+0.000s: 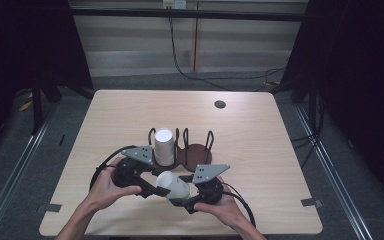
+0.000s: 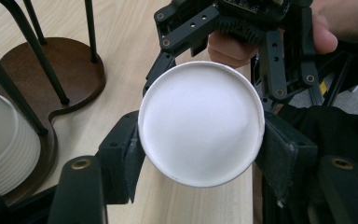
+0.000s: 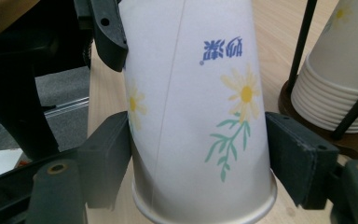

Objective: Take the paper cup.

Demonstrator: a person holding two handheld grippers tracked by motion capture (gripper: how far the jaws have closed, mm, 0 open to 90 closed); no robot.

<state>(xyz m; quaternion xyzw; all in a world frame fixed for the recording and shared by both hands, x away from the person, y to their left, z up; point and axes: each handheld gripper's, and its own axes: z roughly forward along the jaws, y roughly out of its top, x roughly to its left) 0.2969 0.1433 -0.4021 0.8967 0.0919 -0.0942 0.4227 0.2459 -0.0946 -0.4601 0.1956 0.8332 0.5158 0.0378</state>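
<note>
Counted on the desk (image 1: 250, 120): one loose paper cup (image 1: 174, 186), one stack of paper cups (image 1: 164, 146), one dark wooden cup rack (image 1: 196, 154) with two round bays and thin black wire posts, one small black disc (image 1: 220, 104) near the far edge. Two claws, two hands.

Loose cup: white, daisy print and blue characters on the wall, held lying on its side above the near middle of the desk, just in front of the rack. Flat base turned toward the left claw (image 1: 150, 187), open mouth toward the near right.

Stack: upside down, seated in the left bay of the rack, touching its base; nested rims visible in the right claw view, number of cups not countable. Right bay bare.

Left claw (image 2: 200, 154): clenched on the base end of the loose cup, one black pad on each side of the white round bottom, both touching. Left hand (image 1: 107, 187) wrapped round the body from the near left.

Right claw (image 3: 200, 163): jaws flank the cup wall near its mouth; left pad touching, small gap at the right pad, so grip not fully closed. Right hand (image 1: 225, 207) low at the near edge, claw (image 1: 182, 197) pointing left and up.
</note>
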